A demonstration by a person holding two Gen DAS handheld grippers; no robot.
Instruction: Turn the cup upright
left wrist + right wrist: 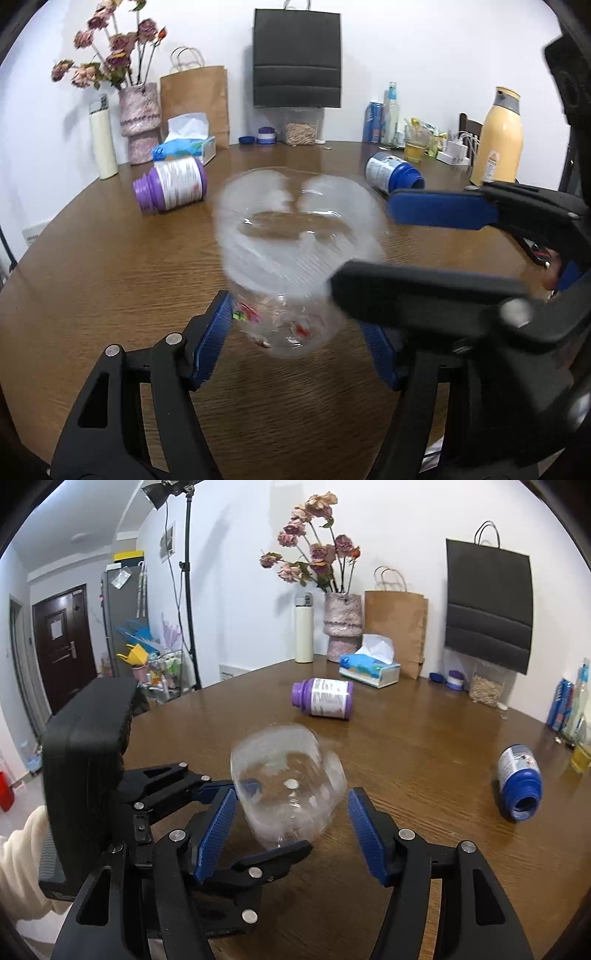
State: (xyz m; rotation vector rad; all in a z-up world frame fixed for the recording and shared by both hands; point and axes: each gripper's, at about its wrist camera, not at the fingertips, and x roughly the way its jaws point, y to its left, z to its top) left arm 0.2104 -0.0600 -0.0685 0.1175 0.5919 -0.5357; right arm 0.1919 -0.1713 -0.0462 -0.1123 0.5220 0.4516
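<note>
the table point(92, 288) is round, brown wood. at its far left edge, in the left wrist view, stand a white flask point(103, 142) and a pink vase point(139, 122) of dried roses, with a tissue box point(184, 146) and a brown paper bag point(195, 103) just beside them. a purple bottle point(170, 184) lies on its side nearer the middle. a black bag point(296, 59) hangs on the wall behind. further right a blue bottle point(393, 172) lies on its side, and a yellow jug point(498, 138) stands at the far right edge.

the cup point(295, 258) is clear plastic, blurred, above the middle of the table between the blue pads of both tools, its wide mouth tipped toward the far side and its base low and near. whether it rests on the wood or is lifted clear cannot be told.

the left gripper point(297, 347) has its pads at either side of the cup's base; the left pad touches the wall, the right pad is partly hidden, so a firm hold cannot be told.

in the right wrist view, the right gripper point(291, 830) stands wide, its pads clear of the cup point(288, 786) on both sides, holding nothing.
</note>
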